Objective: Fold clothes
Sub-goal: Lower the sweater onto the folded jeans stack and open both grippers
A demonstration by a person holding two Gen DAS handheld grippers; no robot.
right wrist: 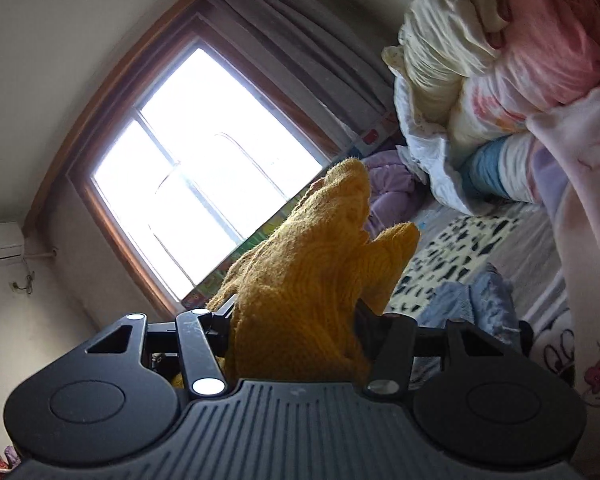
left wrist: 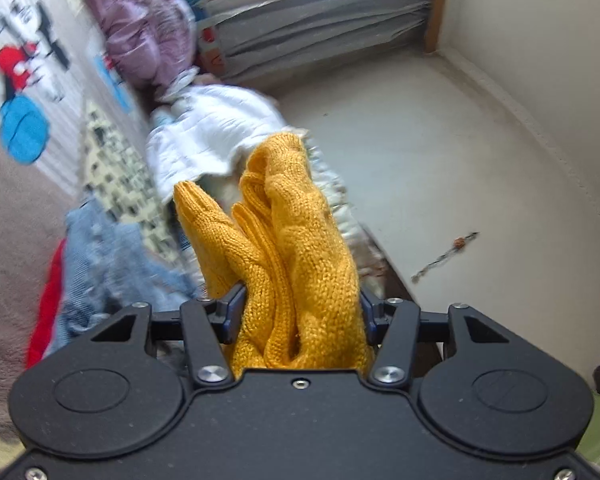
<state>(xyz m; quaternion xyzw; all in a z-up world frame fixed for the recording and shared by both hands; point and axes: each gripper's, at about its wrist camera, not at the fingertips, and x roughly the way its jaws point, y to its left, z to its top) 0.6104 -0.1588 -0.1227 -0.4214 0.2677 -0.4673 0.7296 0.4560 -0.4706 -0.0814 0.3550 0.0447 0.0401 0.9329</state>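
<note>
Landmark: the mustard-yellow cable-knit sweater, one garment, seen in both wrist views.
Left gripper: one; its jaws are clamped on a thick bunch of the sweater, knit filling the whole gap between them and spilling forward in three upright folds.
Right gripper: one; its jaws are likewise pinched on a wad of the same yellow knit, which rises ahead of them in two peaks.
Sweater position: held up off the bed by both grippers, bunched rather than spread flat.
Bed: one, brown-grey cover, to the left of the sweater in the left wrist view.
Jeans: one blue denim piece lying on the bed just left of the sweater; it shows again right of the sweater in the right wrist view.
Red cloth: one strip, at the denim's left edge.
White garment: one crumpled piece behind the sweater.
Purple padded jacket: one, heaped beyond the white garment, blurred.
Patterned sheet: one, cream with dark marks, right of the sweater under the clothes.
Bedding pile: cream, pink and white quilts stacked above and right of the sweater; the count is unclear.
Window: one, wood-framed, bright, left of the sweater.
Curtain: one, grey, drawn to the window's right side.
Air conditioner: one white unit, far left of the sweater, cut by the frame edge.
Floor: pale, right of the sweater, with one small scrap of debris on it.
</note>
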